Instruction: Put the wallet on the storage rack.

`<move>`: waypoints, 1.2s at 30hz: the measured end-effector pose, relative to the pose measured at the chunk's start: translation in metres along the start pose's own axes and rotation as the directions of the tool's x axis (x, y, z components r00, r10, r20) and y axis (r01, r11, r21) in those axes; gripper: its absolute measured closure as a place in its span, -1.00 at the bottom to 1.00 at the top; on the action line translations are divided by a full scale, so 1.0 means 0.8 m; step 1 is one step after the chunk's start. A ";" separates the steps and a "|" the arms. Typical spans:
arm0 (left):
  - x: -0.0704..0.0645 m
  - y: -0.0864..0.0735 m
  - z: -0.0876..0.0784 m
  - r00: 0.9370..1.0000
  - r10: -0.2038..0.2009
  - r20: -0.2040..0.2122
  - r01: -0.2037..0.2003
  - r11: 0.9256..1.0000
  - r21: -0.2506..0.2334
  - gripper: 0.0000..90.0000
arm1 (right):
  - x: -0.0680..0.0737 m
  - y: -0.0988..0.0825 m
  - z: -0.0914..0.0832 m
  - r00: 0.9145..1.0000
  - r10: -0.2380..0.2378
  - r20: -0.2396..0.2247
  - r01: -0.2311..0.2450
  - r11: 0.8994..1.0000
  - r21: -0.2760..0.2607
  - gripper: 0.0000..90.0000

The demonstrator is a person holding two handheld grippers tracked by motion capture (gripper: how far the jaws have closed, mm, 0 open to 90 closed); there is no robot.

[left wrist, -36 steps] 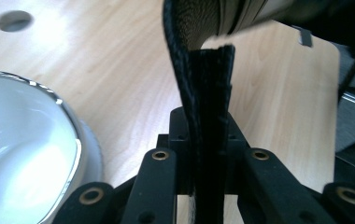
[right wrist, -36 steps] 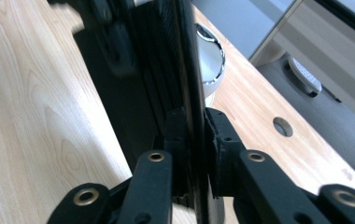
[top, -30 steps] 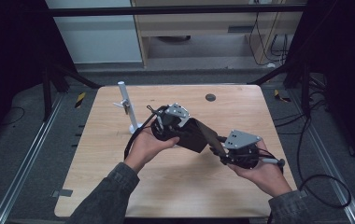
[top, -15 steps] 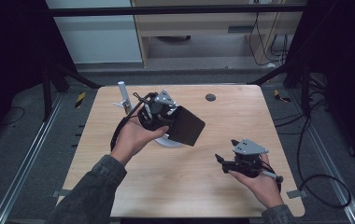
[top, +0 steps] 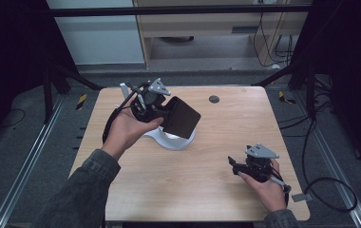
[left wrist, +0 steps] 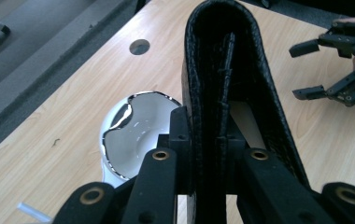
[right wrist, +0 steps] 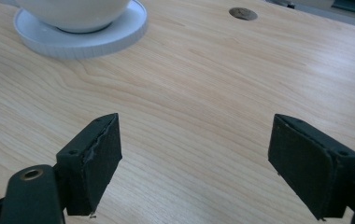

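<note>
Change vs. earlier frames: both grippers were on the wallet at table centre; now L gripper (top: 162, 111) alone carries it, lifted up and back-left, and R gripper (top: 235, 166) sits low at front right, well apart.
L gripper jaws: clamped on black wallet (top: 180, 117); L gripper view shows both jaws pressed to its sides, fold edge (left wrist: 222, 28) pointing away from the cam.
Wallet pos.: off the table, tilted, above and partly in front of white bowl (top: 175, 140).
Bowl: sits on a white ring base (right wrist: 80, 39), centre-left of wooden table (top: 183, 190).
R gripper jaws: have just been opening; pads (right wrist: 98, 161) stand wide apart, nothing between, bare wood below.
R hand (top: 264, 185): holds its gripper just above tabletop, jaws aimed left toward the bowl.
L hand (top: 128, 130): wraps gripper body, sleeve enters from bottom left.
Other: round hole (top: 213, 99) in table near far edge.
</note>
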State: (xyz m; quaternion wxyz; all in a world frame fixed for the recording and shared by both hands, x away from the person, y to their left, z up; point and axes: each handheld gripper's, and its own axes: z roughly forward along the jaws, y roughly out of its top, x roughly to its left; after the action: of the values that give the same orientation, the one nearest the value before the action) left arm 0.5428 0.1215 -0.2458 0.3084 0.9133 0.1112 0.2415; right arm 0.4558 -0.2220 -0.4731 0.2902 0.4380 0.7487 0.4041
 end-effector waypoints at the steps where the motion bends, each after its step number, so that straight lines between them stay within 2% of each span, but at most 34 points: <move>1: 0.004 -0.002 -0.001 1.000 -0.007 -0.008 0.007 1.000 0.009 0.79 | -0.002 -0.002 0.000 1.000 0.005 0.006 -0.005 1.000 0.007 -0.61; 4: 0.009 -0.005 -0.001 1.000 -0.013 -0.013 0.013 1.000 0.020 0.79 | -0.005 -0.003 0.000 1.000 0.009 0.016 -0.009 1.000 0.009 -0.62; 6: 0.019 -0.010 0.003 0.999 -0.022 -0.024 0.023 0.999 0.043 0.79 | -0.008 -0.005 -0.001 0.999 0.030 0.021 -0.030 0.999 0.019 -0.63; 11: 0.031 -0.018 0.014 0.999 -0.026 -0.023 0.028 0.997 0.067 0.79 | -0.014 -0.008 -0.002 0.999 0.035 0.030 -0.035 0.999 0.019 -0.63; 17: 0.034 -0.022 0.028 0.999 -0.026 -0.022 0.028 0.996 0.089 0.79 | -0.016 -0.009 -0.002 0.999 0.045 0.029 -0.046 0.998 0.030 -0.63; 20: 0.035 -0.026 0.041 1.000 -0.019 -0.017 0.021 0.994 0.112 0.78 | -0.015 -0.009 -0.002 0.999 0.047 0.023 -0.048 0.998 0.030 -0.63; 36: 0.041 -0.039 0.083 0.999 -0.018 0.035 0.014 0.993 0.116 0.78 | -0.016 -0.010 -0.001 0.999 0.043 0.017 -0.044 0.998 0.042 -0.63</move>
State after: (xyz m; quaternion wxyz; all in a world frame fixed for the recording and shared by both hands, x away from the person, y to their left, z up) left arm 0.6029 0.1236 -0.2990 0.2590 0.9329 0.1267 0.2159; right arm 0.4577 -0.2358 -0.4787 0.2781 0.4637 0.7451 0.3906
